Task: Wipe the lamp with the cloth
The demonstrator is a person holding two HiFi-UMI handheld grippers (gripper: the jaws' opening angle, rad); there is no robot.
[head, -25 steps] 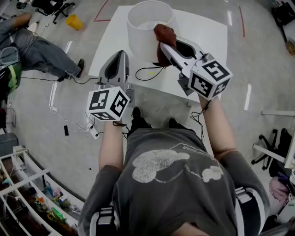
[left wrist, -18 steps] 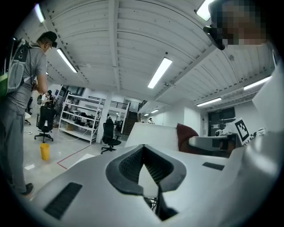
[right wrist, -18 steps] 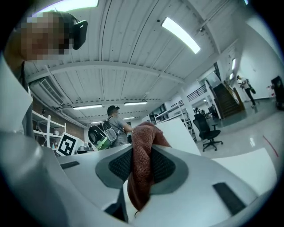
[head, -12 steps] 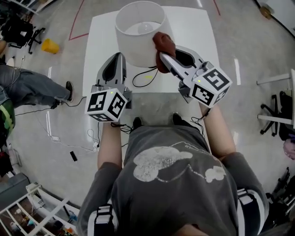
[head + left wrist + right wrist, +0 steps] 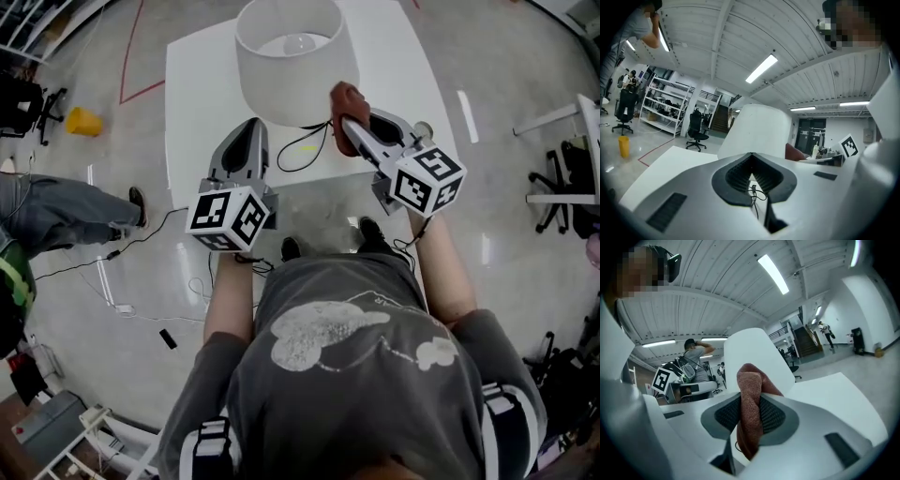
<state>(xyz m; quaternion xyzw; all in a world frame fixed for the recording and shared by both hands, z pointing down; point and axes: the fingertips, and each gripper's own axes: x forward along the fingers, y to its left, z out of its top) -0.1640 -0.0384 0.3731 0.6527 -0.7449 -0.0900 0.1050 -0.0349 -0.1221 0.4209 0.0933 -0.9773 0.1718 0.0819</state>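
Observation:
The lamp, with its white drum shade (image 5: pixel 295 56), stands on the white table (image 5: pixel 192 84). My right gripper (image 5: pixel 345 117) is shut on a red-brown cloth (image 5: pixel 345 96), held at the shade's lower right edge; whether they touch I cannot tell. In the right gripper view the cloth (image 5: pixel 751 413) bulges out between the jaws in front of the lamp shade (image 5: pixel 750 350). My left gripper (image 5: pixel 250 128) is shut and empty, just left of the shade's base. The left gripper view shows the lamp shade (image 5: pixel 757 129) ahead and the cloth (image 5: pixel 794 152) to its right.
The lamp's black cable (image 5: pixel 302 150) loops on the table between the grippers. The table's front edge lies just under both grippers. A seated person's legs (image 5: pixel 56 202) are on the floor to the left, with a yellow object (image 5: pixel 82 120) and office chairs (image 5: pixel 19 98) nearby.
The right gripper has carried the cloth down and right along the shade's side to its lower edge. The left gripper has stayed shut beside the lamp. The head camera has shifted.

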